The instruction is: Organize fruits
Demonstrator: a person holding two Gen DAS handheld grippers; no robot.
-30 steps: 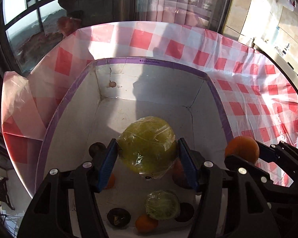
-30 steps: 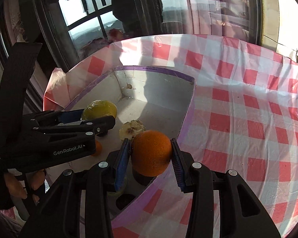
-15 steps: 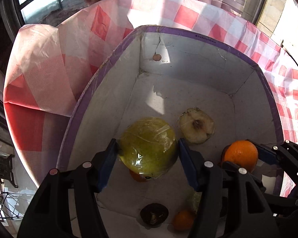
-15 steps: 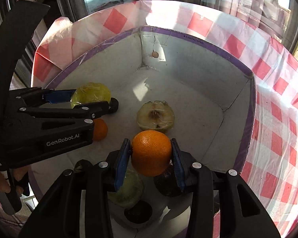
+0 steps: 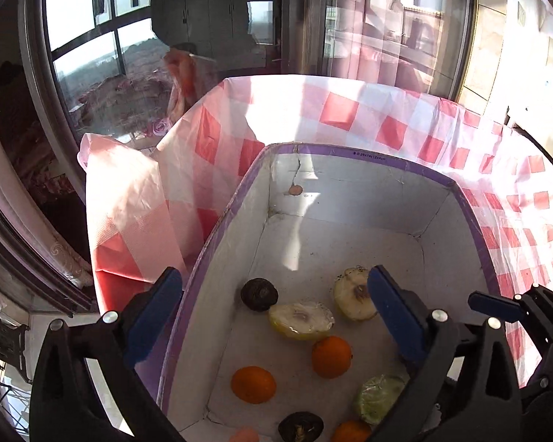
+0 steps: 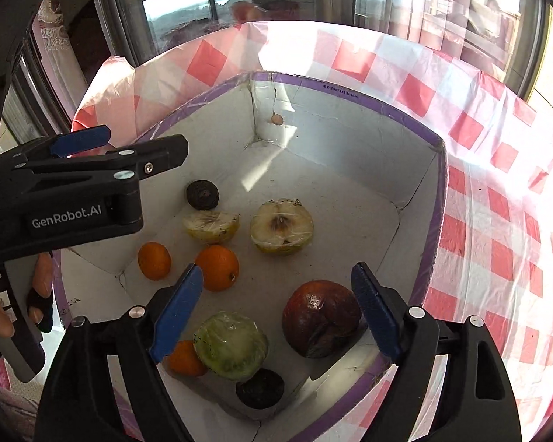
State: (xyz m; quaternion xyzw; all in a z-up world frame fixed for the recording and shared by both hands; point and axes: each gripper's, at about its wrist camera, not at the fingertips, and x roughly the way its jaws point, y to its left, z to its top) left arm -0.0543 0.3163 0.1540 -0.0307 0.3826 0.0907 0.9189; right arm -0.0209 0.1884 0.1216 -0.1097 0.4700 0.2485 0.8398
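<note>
Both grippers hang released over the fruit box on the checked tabletop.

Left wrist view: the left gripper [image 5: 274,302] straddles the box's [image 5: 365,158] purple-edged left wall, jaws opening wide with nothing pressed between them; the far half of the box floor is bare, and the checked cloth [image 5: 313,110] surrounds it. Visible inside are three oranges [image 5: 331,356], two dark fruits [image 5: 258,294] and three wrapped pale fruits [image 5: 301,320].
Right wrist view: the right gripper [image 6: 276,307] is over the near right part of the box, jaws opening, gripping nothing; a brown-red fruit [image 6: 320,318] lies on the floor just inside its right finger. Here I count three oranges, two small dark fruits, three wrapped pale or green fruits [image 6: 231,346] and that one brown-red fruit.
</note>
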